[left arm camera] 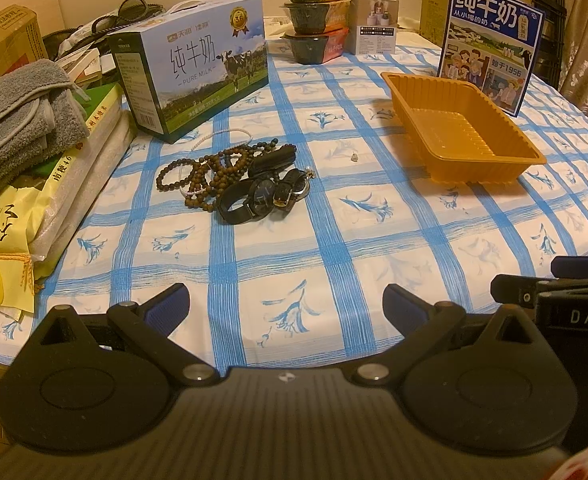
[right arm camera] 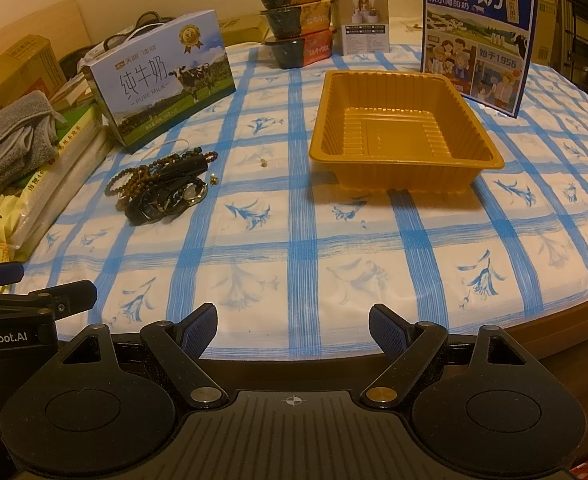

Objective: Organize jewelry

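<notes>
A heap of jewelry lies on the blue-checked tablecloth: brown bead bracelets (left arm camera: 210, 170) (right arm camera: 134, 178), a thin white bracelet (left arm camera: 230, 134) and black watches (left arm camera: 260, 196) (right arm camera: 170, 198). A small stud (left arm camera: 354, 157) (right arm camera: 263, 163) lies apart to the right of the heap. An empty orange plastic tray (left arm camera: 460, 132) (right arm camera: 398, 128) stands further right. My left gripper (left arm camera: 286, 300) is open and empty, near the table's front edge, well short of the heap. My right gripper (right arm camera: 293, 326) is open and empty, in front of the tray.
A light blue milk carton (left arm camera: 198, 64) (right arm camera: 162, 80) stands behind the heap. A dark blue milk carton (left arm camera: 492, 44) (right arm camera: 478, 36) stands behind the tray. Stacked black bowls (left arm camera: 314, 16) and a small white box (left arm camera: 374, 24) stand at the back. A grey towel (left arm camera: 18, 120) and rice bags fill the left.
</notes>
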Demonstrator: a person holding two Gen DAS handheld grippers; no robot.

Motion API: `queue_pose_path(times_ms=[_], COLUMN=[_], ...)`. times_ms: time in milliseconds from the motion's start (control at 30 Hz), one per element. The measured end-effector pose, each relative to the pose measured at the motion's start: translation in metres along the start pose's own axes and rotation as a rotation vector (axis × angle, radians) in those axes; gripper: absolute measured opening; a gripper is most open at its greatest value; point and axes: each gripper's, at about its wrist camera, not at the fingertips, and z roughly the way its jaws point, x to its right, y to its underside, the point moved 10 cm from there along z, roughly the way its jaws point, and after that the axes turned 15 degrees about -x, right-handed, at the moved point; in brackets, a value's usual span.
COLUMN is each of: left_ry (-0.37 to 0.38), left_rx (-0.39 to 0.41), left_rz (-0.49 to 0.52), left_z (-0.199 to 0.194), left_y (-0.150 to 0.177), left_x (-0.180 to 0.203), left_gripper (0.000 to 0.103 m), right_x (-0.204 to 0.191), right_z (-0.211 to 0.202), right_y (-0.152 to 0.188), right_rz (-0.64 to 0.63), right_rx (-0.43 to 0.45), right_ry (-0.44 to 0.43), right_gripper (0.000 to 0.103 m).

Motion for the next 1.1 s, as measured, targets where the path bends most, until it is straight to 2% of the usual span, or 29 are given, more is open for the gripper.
queue_pose_path(times_ms=[1100], left_ry=[0.002], left_rx=[0.003], left_rz=[-0.001], left_z=[0.0020], left_y=[-0.0002], left_x=[0.0010], left_gripper=[0.103], right_x=[-0.0010], right_z=[-0.0020], right_y=[-0.0019], right_rz=[-0.006], right_rx=[0.004], right_ry=[0.004], right_gripper=[0.083])
